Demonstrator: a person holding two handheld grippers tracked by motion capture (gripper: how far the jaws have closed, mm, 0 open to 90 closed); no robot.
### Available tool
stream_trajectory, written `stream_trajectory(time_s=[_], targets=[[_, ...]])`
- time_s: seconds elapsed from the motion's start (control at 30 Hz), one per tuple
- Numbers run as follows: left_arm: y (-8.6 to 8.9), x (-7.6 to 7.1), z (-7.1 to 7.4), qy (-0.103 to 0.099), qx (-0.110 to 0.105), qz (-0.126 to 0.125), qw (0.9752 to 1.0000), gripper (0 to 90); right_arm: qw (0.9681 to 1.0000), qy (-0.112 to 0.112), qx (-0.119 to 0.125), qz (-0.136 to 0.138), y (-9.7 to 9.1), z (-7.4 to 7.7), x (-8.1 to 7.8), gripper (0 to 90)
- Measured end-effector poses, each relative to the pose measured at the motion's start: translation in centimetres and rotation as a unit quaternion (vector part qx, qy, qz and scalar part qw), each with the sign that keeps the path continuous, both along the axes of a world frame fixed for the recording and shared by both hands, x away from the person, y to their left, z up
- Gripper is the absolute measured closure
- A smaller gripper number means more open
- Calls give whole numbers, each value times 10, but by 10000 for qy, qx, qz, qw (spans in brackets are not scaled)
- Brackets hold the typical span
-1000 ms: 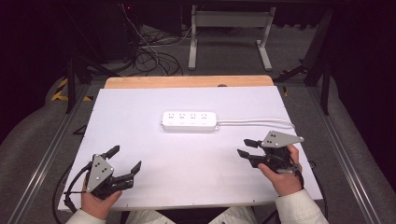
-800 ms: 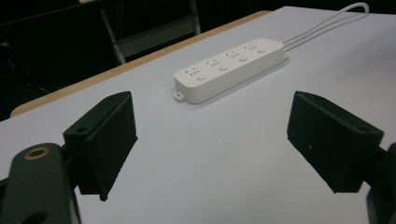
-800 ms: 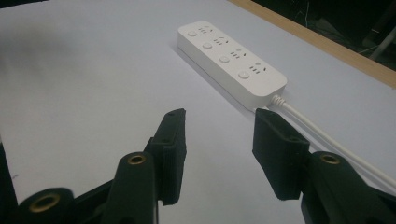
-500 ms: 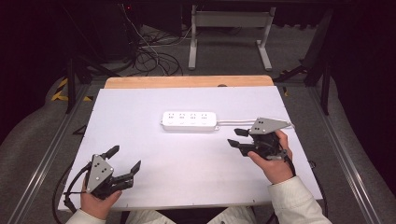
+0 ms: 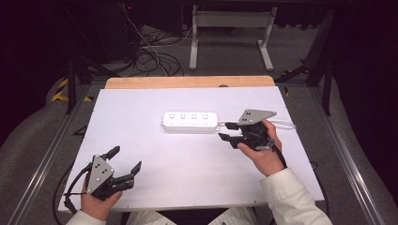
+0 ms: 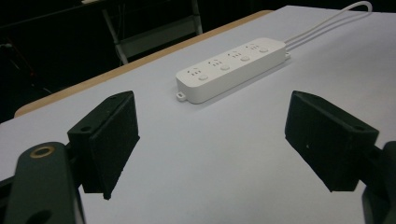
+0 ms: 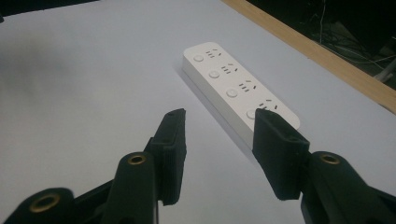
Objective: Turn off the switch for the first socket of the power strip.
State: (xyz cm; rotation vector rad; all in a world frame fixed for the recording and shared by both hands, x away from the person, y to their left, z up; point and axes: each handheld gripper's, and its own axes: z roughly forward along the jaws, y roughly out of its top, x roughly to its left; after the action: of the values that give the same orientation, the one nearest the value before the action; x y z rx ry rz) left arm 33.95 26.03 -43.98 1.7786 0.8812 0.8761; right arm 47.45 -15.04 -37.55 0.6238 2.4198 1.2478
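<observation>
I held my left gripper [image 5: 126,161] near the front left corner of the white-topped table with a wooden far edge [image 5: 141,112], its jaws spread wide with nothing between them. My right gripper [image 5: 227,131] sat just beside the right end of the white rectangular plastic four-outlet power strip [image 5: 190,121], jaws parted and empty. The strip lay flat at the table's centre, its white cable [image 5: 286,123] running off to the right.
</observation>
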Motion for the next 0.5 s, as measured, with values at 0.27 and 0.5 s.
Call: stream_trajectory(time_s=[0.27,0.5], targets=[[0,0,0,-14,-1,18,10000,180,10000,33,-50,0,12,1,10,566],[1,0,0,-10,10,12,10000,180,9999,79,-30,-72,15,-2,23,567]])
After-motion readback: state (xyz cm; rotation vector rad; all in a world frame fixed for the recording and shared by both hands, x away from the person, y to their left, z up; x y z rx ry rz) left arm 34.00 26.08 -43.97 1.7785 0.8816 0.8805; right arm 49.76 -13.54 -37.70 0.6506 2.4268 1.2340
